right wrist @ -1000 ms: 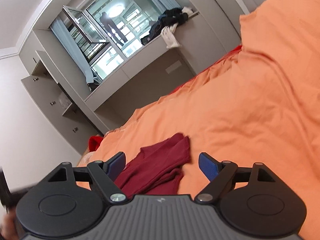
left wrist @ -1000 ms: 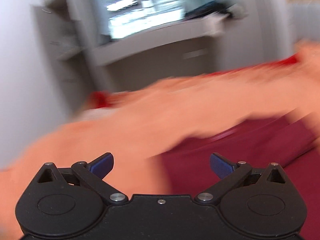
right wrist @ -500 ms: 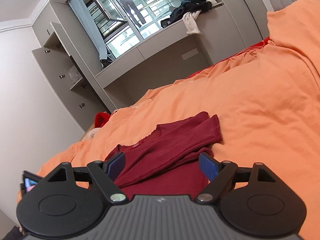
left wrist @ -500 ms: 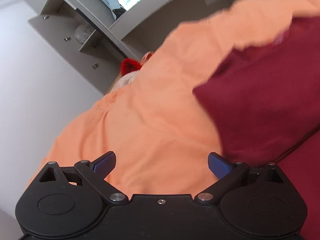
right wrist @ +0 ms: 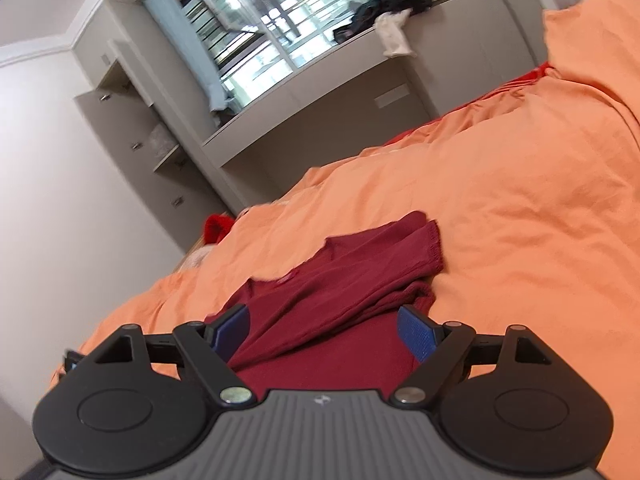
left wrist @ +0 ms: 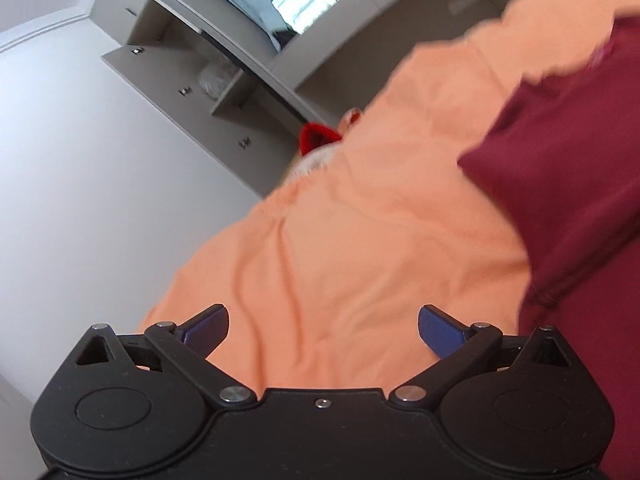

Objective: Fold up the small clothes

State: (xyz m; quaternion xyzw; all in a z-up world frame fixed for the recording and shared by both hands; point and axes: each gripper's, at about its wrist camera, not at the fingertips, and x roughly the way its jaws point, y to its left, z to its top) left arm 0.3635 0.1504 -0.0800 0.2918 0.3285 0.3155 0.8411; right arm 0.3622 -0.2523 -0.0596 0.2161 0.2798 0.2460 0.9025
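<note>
- Left wrist view: the left gripper (left wrist: 323,330) is seen tipped downward and rolled, so the room looks pretty slanted behind it.
- Its jaws are spread wide, and nothing is caught between the blue pads (left wrist: 438,330); only bare orange bedding (left wrist: 340,248) is framed in the gap.
- The dark red garment (left wrist: 568,168) is found off to the right of that gripper, lying on the orange bedding, with its nearer edge running down past the right finger. Whether the finger touches the cloth can't be made out, since that side is a bit blurry.
- A small bright red item (left wrist: 316,136) is spotted at the far edge of the orange bedding, next to the grey cabinet (left wrist: 224,96).
- Right wrist view: the right gripper (right wrist: 323,330) is also pitched down toward the bed and rolled a little.
- Its jaws are held wide apart too, and nothing is clamped; the pads aren't pressed on anything.
- The dark red garment (right wrist: 344,280) is laid right in front of this gripper, bunched and partly folded over itself, and its near part is seen passing between and under the two blue pads (right wrist: 418,330).
- The garment's far hem is pointed away across the orange bedding (right wrist: 520,220), toward the window ledge (right wrist: 320,92), where a heap of dark and white clothes (right wrist: 392,0) is piled.
</note>
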